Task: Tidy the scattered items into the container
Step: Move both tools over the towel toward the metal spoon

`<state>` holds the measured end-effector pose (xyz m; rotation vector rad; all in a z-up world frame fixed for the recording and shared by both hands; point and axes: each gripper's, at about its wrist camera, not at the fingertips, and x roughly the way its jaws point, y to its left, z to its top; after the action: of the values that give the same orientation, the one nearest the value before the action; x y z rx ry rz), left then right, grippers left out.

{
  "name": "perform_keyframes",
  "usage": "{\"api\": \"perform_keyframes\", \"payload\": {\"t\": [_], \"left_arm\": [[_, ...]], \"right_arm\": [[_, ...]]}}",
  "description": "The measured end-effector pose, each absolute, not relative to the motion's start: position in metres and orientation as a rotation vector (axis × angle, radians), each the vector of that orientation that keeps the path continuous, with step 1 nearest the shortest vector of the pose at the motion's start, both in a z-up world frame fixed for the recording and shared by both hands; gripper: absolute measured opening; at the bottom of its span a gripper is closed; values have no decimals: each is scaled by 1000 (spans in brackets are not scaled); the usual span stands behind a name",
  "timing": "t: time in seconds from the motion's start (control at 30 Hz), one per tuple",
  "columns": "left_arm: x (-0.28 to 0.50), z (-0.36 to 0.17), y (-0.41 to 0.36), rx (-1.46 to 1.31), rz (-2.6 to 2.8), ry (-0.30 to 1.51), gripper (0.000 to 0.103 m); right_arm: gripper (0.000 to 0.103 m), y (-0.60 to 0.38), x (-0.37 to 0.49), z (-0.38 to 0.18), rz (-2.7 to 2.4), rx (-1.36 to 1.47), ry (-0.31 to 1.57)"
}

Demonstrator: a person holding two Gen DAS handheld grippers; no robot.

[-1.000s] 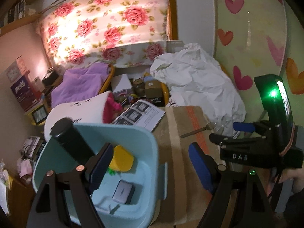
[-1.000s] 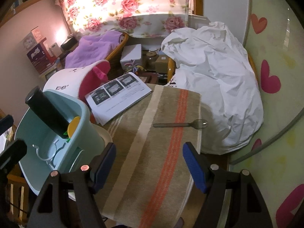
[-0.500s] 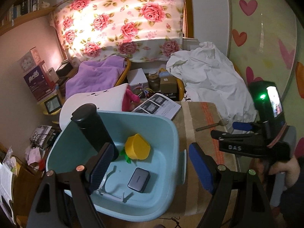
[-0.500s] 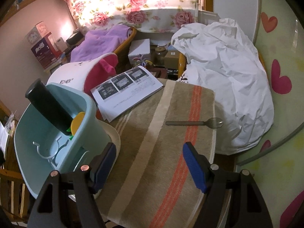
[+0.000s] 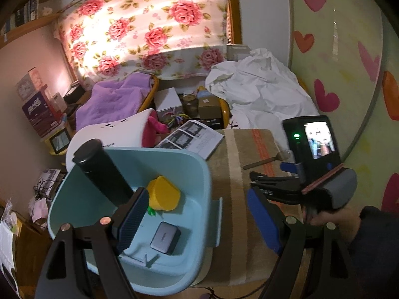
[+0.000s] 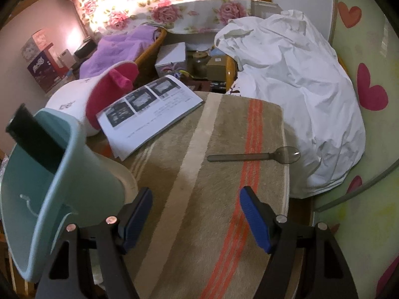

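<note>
A light blue plastic tub (image 5: 199,172) stands at the left of the striped table mat; its wall also shows in the right wrist view (image 6: 82,172). Inside it lie a black bottle (image 5: 102,172), a yellow cup (image 5: 163,196) and a grey box (image 5: 164,236). A grey spoon (image 6: 254,157) lies on the mat near its right edge, also in the left wrist view (image 5: 269,158). My left gripper (image 5: 197,221) is open above the tub's right rim. My right gripper (image 6: 197,219) is open and empty over the mat, short of the spoon.
An open booklet (image 6: 147,114) lies at the mat's far left corner. A white and pink bucket (image 6: 99,99) lies tipped behind the tub. A crumpled white sheet (image 6: 294,84) rises beyond the mat's right edge. Boxes and jars crowd the floor behind.
Both grippers have moved forward and lower toward the table. The spoon sits larger and closer in the right wrist view. Both jaws have stayed open.
</note>
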<state>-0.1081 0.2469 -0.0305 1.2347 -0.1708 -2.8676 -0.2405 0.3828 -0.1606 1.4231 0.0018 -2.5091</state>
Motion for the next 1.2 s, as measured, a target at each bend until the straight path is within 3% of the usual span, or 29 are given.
{"api": "perform_keyframes", "payload": {"t": [0.53, 1.2], "left_arm": [[-136, -47, 278, 1309, -2911, -242, 84], [-220, -134, 363, 1317, -2859, -242, 84]], "right_arm": [[76, 398, -286, -198, -2594, 1462, -67], [77, 498, -293, -205, -2544, 1385, 78]]}}
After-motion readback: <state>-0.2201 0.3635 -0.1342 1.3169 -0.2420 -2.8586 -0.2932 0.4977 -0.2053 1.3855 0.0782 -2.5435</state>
